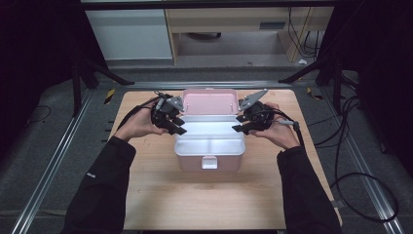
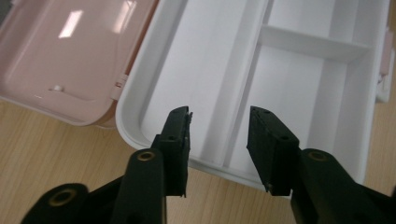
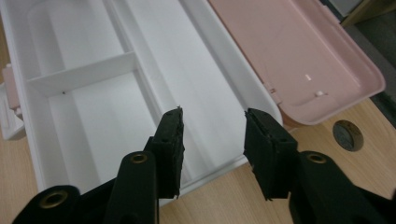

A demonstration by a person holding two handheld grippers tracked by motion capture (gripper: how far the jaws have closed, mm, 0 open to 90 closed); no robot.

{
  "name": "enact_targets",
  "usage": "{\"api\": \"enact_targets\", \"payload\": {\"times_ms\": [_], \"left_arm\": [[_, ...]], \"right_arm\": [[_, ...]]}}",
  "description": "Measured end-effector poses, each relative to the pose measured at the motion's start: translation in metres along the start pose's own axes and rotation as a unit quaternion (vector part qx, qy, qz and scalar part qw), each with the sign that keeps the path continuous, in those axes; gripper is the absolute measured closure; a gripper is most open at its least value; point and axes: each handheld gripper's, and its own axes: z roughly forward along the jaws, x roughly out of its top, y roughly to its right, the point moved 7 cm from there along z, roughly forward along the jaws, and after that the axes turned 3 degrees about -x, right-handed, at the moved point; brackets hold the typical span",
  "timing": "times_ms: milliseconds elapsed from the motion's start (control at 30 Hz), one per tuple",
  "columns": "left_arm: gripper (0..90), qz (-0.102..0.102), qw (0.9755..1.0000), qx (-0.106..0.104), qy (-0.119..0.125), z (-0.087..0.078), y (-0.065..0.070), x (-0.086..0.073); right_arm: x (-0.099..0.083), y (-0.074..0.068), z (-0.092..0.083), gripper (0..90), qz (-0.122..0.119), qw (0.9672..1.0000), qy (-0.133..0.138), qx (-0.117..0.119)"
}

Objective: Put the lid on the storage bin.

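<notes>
That pink box sitting mid-table with its lid flipped back toward 12 o'clock looks like light, stiff, slick plastic, so I'd pinch the side rims, since left gripper and right gripper both hover half-open, holding nothing.

glossy plastic box – matt wood table

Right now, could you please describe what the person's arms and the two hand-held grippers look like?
Both forearms wear dark long sleeves. The left hand-held gripper and right hand-held gripper are black, each topped by a grey three-cornered plate and trailing a dark cable. Each has two blocky black jaws with brass-coloured rivets.
</notes>
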Motion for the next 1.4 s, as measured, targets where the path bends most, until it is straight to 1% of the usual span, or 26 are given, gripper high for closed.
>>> {"api": "enact_targets", "payload": {"times_ms": [67,133,233,300,333,400,433,533,567,600,633,667,700,733,767,800,833,867,900,933,1000,1033,1067,1233,1267,1400], "left_arm": [[57.1,-0.006,0.9999,0.004,0.01,-0.002,0.0,0.0],[52.3,-0.023,0.9994,0.012,0.022,-0.006,-0.001,-0.004],[48.1,-0.046,0.9979,0.026,0.037,-0.007,-0.003,-0.008],[44.2,-0.065,0.9961,0.034,0.049,-0.008,-0.006,-0.01],[43.9,-0.084,0.9936,0.047,0.06,-0.01,-0.012,-0.012],[42.8,-0.106,0.9896,0.061,0.076,-0.012,-0.019,-0.014],[42.4,-0.106,0.9896,0.061,0.076,-0.012,-0.019,-0.014],[41.1,-0.139,0.9821,0.089,0.091,-0.012,-0.033,-0.015],[41.0,-0.155,0.9768,0.106,0.102,-0.011,-0.042,-0.015],[40.8,-0.166,0.9741,0.109,0.109,-0.011,-0.046,-0.015],[40.5,-0.173,0.9717,0.113,0.115,-0.01,-0.05,-0.015],[40.0,-0.173,0.9717,0.113,0.115,-0.01,-0.05,-0.015],[39.6,-0.179,0.9696,0.117,0.12,-0.01,-0.053,-0.014],[39.6,-0.188,0.9662,0.125,0.125,-0.009,-0.057,-0.014],[38.9,-0.197,0.9609,0.137,0.138,-0.008,-0.066,-0.014],[38.6,-0.206,0.9579,0.14,0.143,-0.007,-0.07,-0.014],[38.8,-0.206,0.9579,0.14,0.143,-0.007,-0.07,-0.014],[38.9,-0.216,0.9528,0.149,0.152,-0.004,-0.078,-0.014],[39.0,-0.216,0.9528,0.149,0.152,-0.004,-0.078,-0.014],[39.0,-0.225,0.9481,0.157,0.16,-0.001,-0.084,-0.013],[38.8,-0.23,0.9457,0.159,0.165,0.004,-0.089,-0.012],[38.3,-0.23,0.9457,0.159,0.165,0.004,-0.089,-0.012],[38.1,-0.243,0.9427,0.162,0.162,0.01,-0.094,-0.012],[36.6,-0.245,0.9411,0.165,0.165,0.021,-0.1,-0.009],[36.0,-0.249,0.94,0.17,0.16,0.027,-0.104,-0.01],[35.1,-0.259,0.9385,0.173,0.149,0.039,-0.111,-0.015]], "right_arm": [[0.0,0.001,-0.003,54.7,0.008,0.9999,0.005,-0.008],[-0.001,0.006,-0.008,52.1,0.021,0.9992,0.019,-0.029],[-0.002,0.01,-0.015,48.2,0.049,0.9971,0.041,-0.04],[-0.006,0.016,-0.021,46.3,0.072,0.9943,0.054,-0.058],[-0.007,0.018,-0.022,46.3,0.079,0.9933,0.057,-0.062],[-0.01,0.023,-0.024,45.1,0.09,0.9912,0.061,-0.075],[-0.01,0.023,-0.024,45.1,0.09,0.9912,0.061,-0.075],[-0.013,0.035,-0.026,41.8,0.117,0.9851,0.075,-0.102],[-0.014,0.039,-0.026,41.8,0.123,0.9835,0.078,-0.107],[-0.015,0.042,-0.025,41.8,0.131,0.982,0.081,-0.109],[-0.015,0.045,-0.024,41.4,0.142,0.9798,0.084,-0.113],[-0.015,0.049,-0.023,40.7,0.146,0.978,0.088,-0.12],[-0.016,0.052,-0.022,40.1,0.155,0.9761,0.09,-0.122],[-0.016,0.052,-0.022,40.1,0.155,0.9761,0.09,-0.122],[-0.017,0.059,-0.017,38.7,0.166,0.9731,0.094,-0.13],[-0.017,0.062,-0.015,38.9,0.171,0.9718,0.093,-0.134],[-0.017,0.065,-0.012,39.0,0.174,0.9707,0.092,-0.137],[-0.018,0.068,-0.01,39.0,0.178,0.9697,0.093,-0.139],[-0.018,0.068,-0.01,39.0,0.178,0.9697,0.093,-0.139],[-0.018,0.072,-0.005,39.8,0.192,0.9667,0.097,-0.139],[-0.018,0.077,0.0,41.6,0.197,0.9647,0.103,-0.14],[-0.018,0.077,0.0,41.6,0.197,0.9647,0.103,-0.14],[-0.018,0.079,0.007,42.1,0.209,0.9632,0.102,-0.136],[-0.013,0.086,0.024,42.5,0.215,0.9609,0.11,-0.135],[-0.013,0.086,0.028,42.2,0.222,0.9597,0.109,-0.134],[-0.012,0.09,0.044,41.1,0.236,0.9573,0.106,-0.129]]}}
